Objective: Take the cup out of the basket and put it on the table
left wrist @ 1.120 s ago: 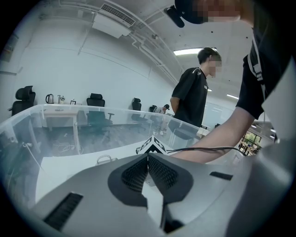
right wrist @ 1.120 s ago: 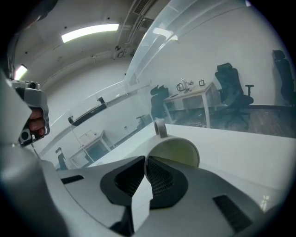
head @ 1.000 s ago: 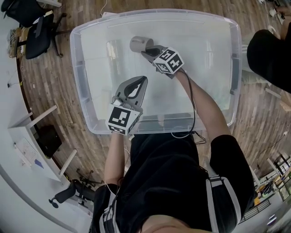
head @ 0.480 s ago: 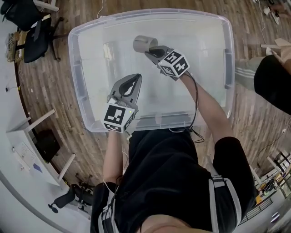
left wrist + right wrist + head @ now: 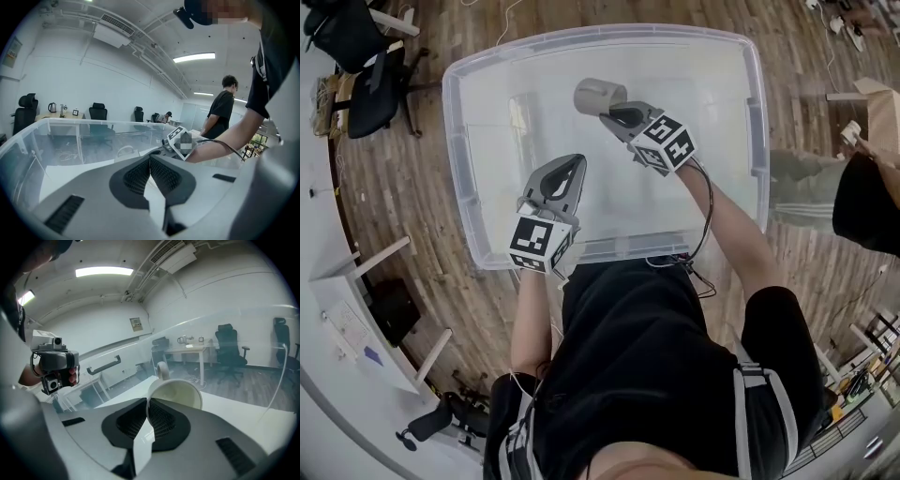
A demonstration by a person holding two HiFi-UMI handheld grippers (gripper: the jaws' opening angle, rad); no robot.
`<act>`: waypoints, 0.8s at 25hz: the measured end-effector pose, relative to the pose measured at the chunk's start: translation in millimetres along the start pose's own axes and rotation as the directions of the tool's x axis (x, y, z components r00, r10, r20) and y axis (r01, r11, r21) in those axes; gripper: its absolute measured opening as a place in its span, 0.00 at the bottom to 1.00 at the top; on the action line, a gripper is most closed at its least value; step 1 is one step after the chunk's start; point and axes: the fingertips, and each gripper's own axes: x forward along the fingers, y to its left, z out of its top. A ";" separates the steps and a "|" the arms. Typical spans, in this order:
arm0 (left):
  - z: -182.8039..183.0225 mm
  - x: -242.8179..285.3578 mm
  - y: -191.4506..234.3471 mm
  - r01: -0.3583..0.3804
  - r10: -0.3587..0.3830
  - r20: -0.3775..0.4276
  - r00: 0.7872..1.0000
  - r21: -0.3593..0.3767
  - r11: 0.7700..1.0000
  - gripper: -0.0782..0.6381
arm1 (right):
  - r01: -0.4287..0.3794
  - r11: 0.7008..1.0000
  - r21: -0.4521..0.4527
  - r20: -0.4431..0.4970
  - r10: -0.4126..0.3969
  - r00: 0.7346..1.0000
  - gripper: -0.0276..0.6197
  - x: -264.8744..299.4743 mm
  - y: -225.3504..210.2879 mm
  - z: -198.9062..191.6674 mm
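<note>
The cup [image 5: 598, 96] is tipped sideways in the upper middle of the frame, inside the clear basket [image 5: 457, 159] — its rim is pinched in the narrow jaws of the right gripper [image 5: 615, 113]. Lower left, the left gripper [image 5: 575, 165] hovers inside the basket — jaws pressed together, nothing between them.

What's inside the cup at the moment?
The cup looks empty, apart from one jaw of the right gripper pinching its rim. That jaw covers the lower inside wall.
</note>
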 end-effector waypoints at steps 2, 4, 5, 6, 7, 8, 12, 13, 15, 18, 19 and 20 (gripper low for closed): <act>2.2 -2.3 -0.9 -0.003 0.003 0.009 1.000 0.003 1.000 0.13 | 0.003 1.000 -0.005 0.014 -0.003 1.000 0.09 -7.6 4.8 8.3; 4.1 -5.0 -1.1 -0.006 0.006 0.019 1.000 0.005 1.000 0.13 | 0.008 1.000 -0.017 0.028 -0.007 1.000 0.09 -16.4 11.9 17.6; 5.3 -6.2 -0.9 -0.007 0.007 0.024 1.000 0.006 1.000 0.13 | 0.010 1.000 -0.028 0.035 -0.009 0.999 0.09 -21.1 16.0 22.4; 6.6 -7.4 -0.5 -0.009 0.009 0.030 1.000 0.007 1.000 0.13 | 0.012 0.999 -0.041 0.043 -0.010 0.999 0.09 -25.8 20.6 26.9; 8.0 -8.8 -0.2 -0.011 0.010 0.036 0.999 0.009 1.000 0.13 | 0.013 0.999 -0.051 0.052 -0.010 0.999 0.09 -30.3 25.7 30.7; 9.4 -10.2 -0.4 -0.013 0.012 0.042 0.999 0.012 1.000 0.13 | 0.014 0.998 -0.059 0.062 -0.010 0.998 0.09 -34.7 30.9 33.6; 18.7 -17.1 -4.7 -0.014 0.012 0.074 0.997 0.026 1.000 0.13 | 0.019 0.997 -0.070 0.099 -0.011 0.995 0.09 -52.1 51.3 42.0; 21.2 -18.3 -6.4 -0.013 0.011 0.081 0.997 0.031 0.999 0.13 | 0.021 0.997 -0.072 0.107 -0.013 0.994 0.09 -56.7 55.6 44.4; 25.1 -19.7 -9.8 -0.013 0.009 0.092 0.996 0.045 0.999 0.13 | 0.029 0.997 -0.076 0.125 -0.019 0.992 0.09 -66.2 62.8 49.4; 30.7 -22.8 -14.3 -0.012 0.005 0.109 0.994 0.062 0.998 0.13 | 0.043 0.995 -0.087 0.160 -0.029 0.987 0.09 -80.1 73.0 58.5; 32.8 -24.1 -16.0 -0.011 0.004 0.115 0.993 0.067 0.998 0.13 | 0.048 0.994 -0.093 0.170 -0.032 0.985 0.09 -84.9 76.5 61.8; 35.0 -25.4 -17.9 -0.011 0.002 0.120 0.993 0.072 0.997 0.13 | 0.053 0.994 -0.099 0.178 -0.035 0.983 0.09 -89.5 79.8 65.0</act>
